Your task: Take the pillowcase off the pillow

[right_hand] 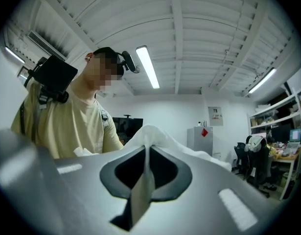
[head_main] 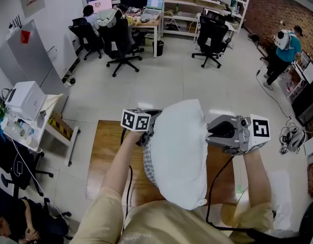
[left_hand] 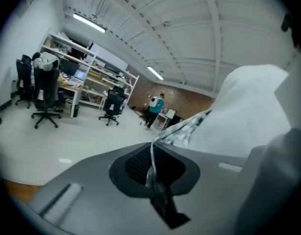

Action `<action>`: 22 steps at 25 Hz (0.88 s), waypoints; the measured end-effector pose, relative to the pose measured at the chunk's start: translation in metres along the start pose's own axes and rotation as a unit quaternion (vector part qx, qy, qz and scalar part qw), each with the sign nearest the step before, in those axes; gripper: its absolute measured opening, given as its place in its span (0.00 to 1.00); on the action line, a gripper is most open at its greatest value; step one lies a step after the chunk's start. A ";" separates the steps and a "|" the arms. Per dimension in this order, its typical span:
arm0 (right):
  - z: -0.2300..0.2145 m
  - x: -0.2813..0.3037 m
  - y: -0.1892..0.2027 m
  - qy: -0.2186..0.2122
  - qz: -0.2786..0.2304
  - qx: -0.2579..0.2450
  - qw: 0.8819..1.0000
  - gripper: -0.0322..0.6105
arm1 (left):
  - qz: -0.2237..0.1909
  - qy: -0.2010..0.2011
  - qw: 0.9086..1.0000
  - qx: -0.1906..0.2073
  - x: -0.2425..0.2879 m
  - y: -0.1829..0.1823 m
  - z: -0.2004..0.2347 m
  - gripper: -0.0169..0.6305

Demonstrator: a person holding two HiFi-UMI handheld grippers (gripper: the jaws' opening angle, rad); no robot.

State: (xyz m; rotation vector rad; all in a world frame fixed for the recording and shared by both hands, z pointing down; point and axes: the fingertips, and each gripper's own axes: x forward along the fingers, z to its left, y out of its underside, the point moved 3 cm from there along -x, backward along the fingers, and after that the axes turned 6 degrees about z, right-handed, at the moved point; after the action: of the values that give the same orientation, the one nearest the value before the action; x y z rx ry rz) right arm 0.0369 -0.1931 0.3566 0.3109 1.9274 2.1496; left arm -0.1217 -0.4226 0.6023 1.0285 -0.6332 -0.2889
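Observation:
A white pillow (head_main: 177, 151) is held up in the air over the wooden table (head_main: 108, 151) between my two grippers. A grey-checked pillowcase (head_main: 148, 165) shows along its left side. My left gripper (head_main: 146, 132) is shut on a fold of that pillowcase (left_hand: 189, 129), and the cloth runs down between the jaws of the left gripper (left_hand: 151, 168). My right gripper (head_main: 213, 131) is shut on the pillow's right side. In the right gripper view, white pillow cloth (right_hand: 155, 133) is pinched between the jaws of the right gripper (right_hand: 146, 173).
Office chairs (head_main: 119, 42) and desks stand at the far end of the room. A person (head_main: 284, 52) stands at the far right. A white printer (head_main: 25, 99) sits on a cart to the left. Black cables (head_main: 217, 187) hang from the grippers.

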 end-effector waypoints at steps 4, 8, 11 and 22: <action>0.011 0.002 -0.020 0.017 -0.057 0.001 0.998 0.07 | 0.146 -0.148 0.978 0.035 0.031 0.088 0.081 0.04; -0.005 -0.008 -0.008 0.055 -0.076 -0.017 0.995 0.07 | 0.174 -0.160 0.969 -0.068 0.040 0.181 0.112 0.04; -0.050 -0.025 -0.001 0.140 -0.121 0.060 0.981 0.07 | 0.075 -0.118 0.986 -0.096 0.027 0.158 0.103 0.12; -0.133 -0.085 0.003 0.298 -0.178 0.145 0.926 0.07 | -0.057 0.050 0.993 -0.089 -0.093 0.123 -0.107 0.34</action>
State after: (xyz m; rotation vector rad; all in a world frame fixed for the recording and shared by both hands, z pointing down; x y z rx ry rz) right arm 0.0761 -0.3457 0.3447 -0.6814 2.3800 1.8381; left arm -0.1372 -0.2390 0.6379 0.9026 -0.4501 -0.3837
